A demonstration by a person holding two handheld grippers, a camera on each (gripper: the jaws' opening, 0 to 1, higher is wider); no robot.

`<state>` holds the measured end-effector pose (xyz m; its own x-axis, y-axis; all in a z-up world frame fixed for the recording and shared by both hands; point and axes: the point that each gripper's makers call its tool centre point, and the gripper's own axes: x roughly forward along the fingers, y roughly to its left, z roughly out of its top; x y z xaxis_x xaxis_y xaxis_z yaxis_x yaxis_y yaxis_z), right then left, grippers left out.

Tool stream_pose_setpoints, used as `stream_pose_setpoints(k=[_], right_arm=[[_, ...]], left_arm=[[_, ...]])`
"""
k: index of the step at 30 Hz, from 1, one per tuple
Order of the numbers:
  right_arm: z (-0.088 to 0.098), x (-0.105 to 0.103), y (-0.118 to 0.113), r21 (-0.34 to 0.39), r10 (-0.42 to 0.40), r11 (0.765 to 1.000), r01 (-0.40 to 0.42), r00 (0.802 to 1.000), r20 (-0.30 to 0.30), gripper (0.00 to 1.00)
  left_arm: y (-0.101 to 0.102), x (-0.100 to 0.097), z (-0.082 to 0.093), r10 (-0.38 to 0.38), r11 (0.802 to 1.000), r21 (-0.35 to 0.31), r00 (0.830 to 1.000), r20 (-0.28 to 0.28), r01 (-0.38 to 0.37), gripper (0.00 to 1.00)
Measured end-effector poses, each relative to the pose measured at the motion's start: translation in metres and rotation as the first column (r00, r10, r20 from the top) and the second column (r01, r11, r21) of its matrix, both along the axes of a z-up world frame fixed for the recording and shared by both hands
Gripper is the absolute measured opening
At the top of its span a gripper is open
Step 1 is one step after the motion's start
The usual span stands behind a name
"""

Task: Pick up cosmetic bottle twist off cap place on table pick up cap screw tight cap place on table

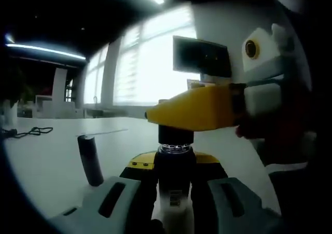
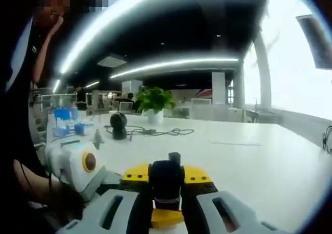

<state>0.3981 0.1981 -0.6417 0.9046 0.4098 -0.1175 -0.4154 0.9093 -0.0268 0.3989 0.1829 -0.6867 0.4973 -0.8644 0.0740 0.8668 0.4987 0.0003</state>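
While the cosmetic bottle is held upright above the white counter, its dark body with a pale label is seen clamped between the fingers of the left gripper in the left gripper view. At the top of the bottle a dark cap sits over the neck, and the yellow fingers of the right gripper are closed on it from the right side of that view. Behind those yellow fingers a white body of the same gripper is seen, with a person's hand around it.

To the left of the bottle, a dark cylindrical object stands tilted on the counter, apart from the bottle. Farther left, a black cable lies on the counter. A dark monitor is seen against bright windows in the background.

In the right gripper view, the dark cap is seen gripped between the right gripper's fingers. The left gripper's white body is seen low at the left. On the counter beyond, a round black object, a cable, a potted green plant and some blue items are found. A person's arm is visible at the upper left.
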Motion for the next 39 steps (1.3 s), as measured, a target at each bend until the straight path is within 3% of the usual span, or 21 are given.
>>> stream_pose_setpoints(k=[10, 21, 28, 33, 39], right_arm=[[0.000, 0.000, 0.004, -0.018, 0.153, 0.988, -0.153, 0.988, 0.008, 0.14], [-0.001, 0.001, 0.008, 0.026, 0.346, 0.938, -0.346, 0.938, -0.003, 0.14], [0.000, 0.001, 0.012, 0.017, 0.398, 0.917, -0.398, 0.917, -0.002, 0.14], [0.000, -0.001, 0.014, 0.069, 0.468, 0.882, -0.466, 0.884, -0.005, 0.14], [0.001, -0.003, 0.017, 0.052, 0.548, 0.835, -0.548, 0.836, 0.008, 0.14]], left_arm=[[0.000, 0.000, 0.000, -0.001, 1.000, 0.000, 1.000, 0.001, 0.001, 0.14], [-0.001, 0.001, 0.000, 0.003, 1.000, 0.001, 1.000, 0.000, -0.003, 0.14], [0.001, 0.003, 0.000, 0.012, 1.000, 0.000, 1.000, -0.002, -0.012, 0.14], [0.000, 0.002, -0.001, 0.003, 1.000, 0.000, 1.000, -0.004, -0.003, 0.14], [0.000, 0.002, -0.001, 0.000, 1.000, 0.001, 1.000, -0.005, 0.000, 0.14]])
